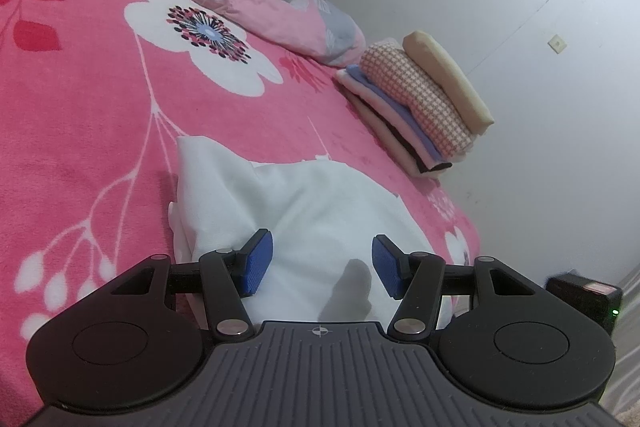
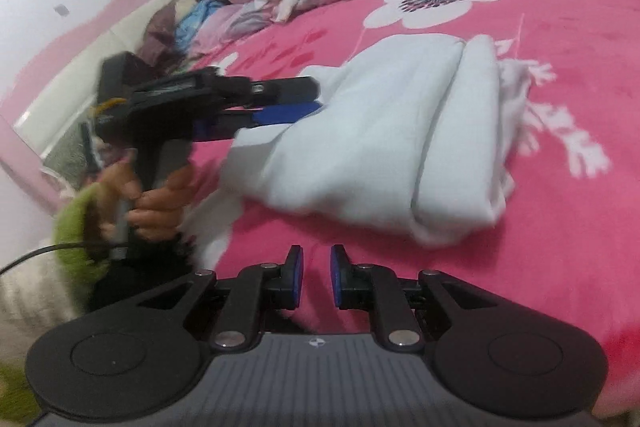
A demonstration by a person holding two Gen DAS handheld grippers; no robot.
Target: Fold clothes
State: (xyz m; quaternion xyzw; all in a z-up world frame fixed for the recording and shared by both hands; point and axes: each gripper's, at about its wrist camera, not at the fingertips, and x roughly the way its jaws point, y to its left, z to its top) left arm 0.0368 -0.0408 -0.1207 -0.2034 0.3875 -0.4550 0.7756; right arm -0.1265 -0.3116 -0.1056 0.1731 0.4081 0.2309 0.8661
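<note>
Left claw (image 1: 322, 263) gapes wide over the folded white garment (image 1: 304, 211); right claw (image 2: 316, 277) is narrow and empty. A careless snag could undo its folds.

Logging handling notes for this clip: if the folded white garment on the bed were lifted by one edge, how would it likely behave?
The white garment would probably droop and unfold: its layers lie loose, with a ragged edge spilling out. It looks like thin, soft cloth, so likely light. Pushed across the fuzzy pink bedspread, it would more likely bunch up than slide.
</note>
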